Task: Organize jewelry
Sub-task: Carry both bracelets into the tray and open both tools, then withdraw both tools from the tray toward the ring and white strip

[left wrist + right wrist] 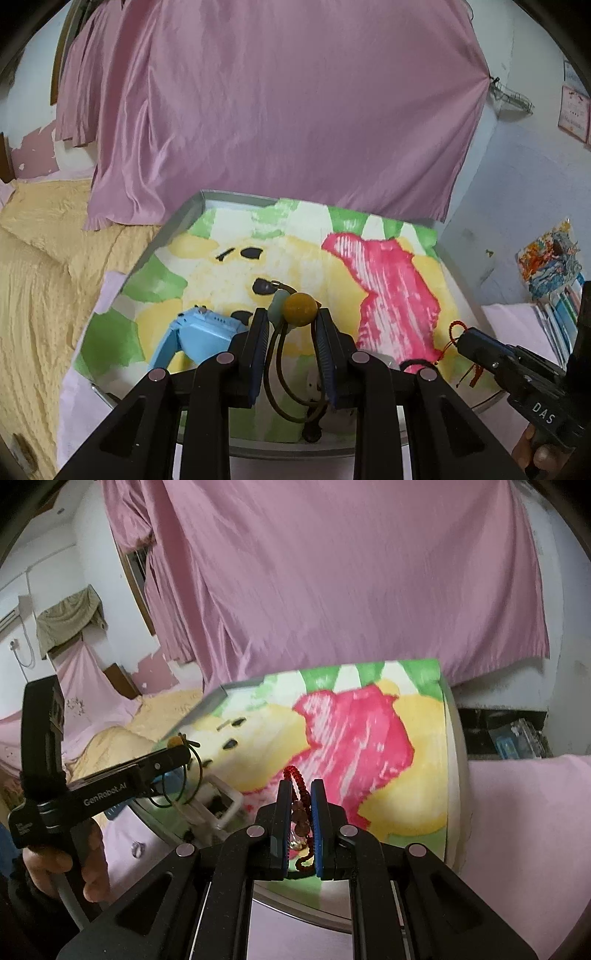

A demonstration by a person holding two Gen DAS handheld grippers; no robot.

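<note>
My left gripper (291, 312) is shut on an olive cord necklace with an amber bead (300, 309) and a pale green bead; its cord loops hang down between the fingers. From the right wrist view the same left gripper (181, 751) shows at the left with the cord loops (186, 779) dangling. My right gripper (299, 786) is shut on a red beaded bracelet (299, 779) that sticks up past the fingertips and hangs below them. In the left wrist view the right gripper (460, 338) shows at the right with red cord (456, 326) at its tip. Both hover over a colourful towel (388, 280) on a metal tray (207, 195).
A blue smartwatch (201, 334) lies on the towel's left part. A white open box (221, 805) sits at the tray's near left. A yellow bedspread (33, 280) lies to the left, pink curtain (280, 110) behind, pink cloth (524, 812) and books (561, 273) on the right. A hand (48, 864) holds the left gripper.
</note>
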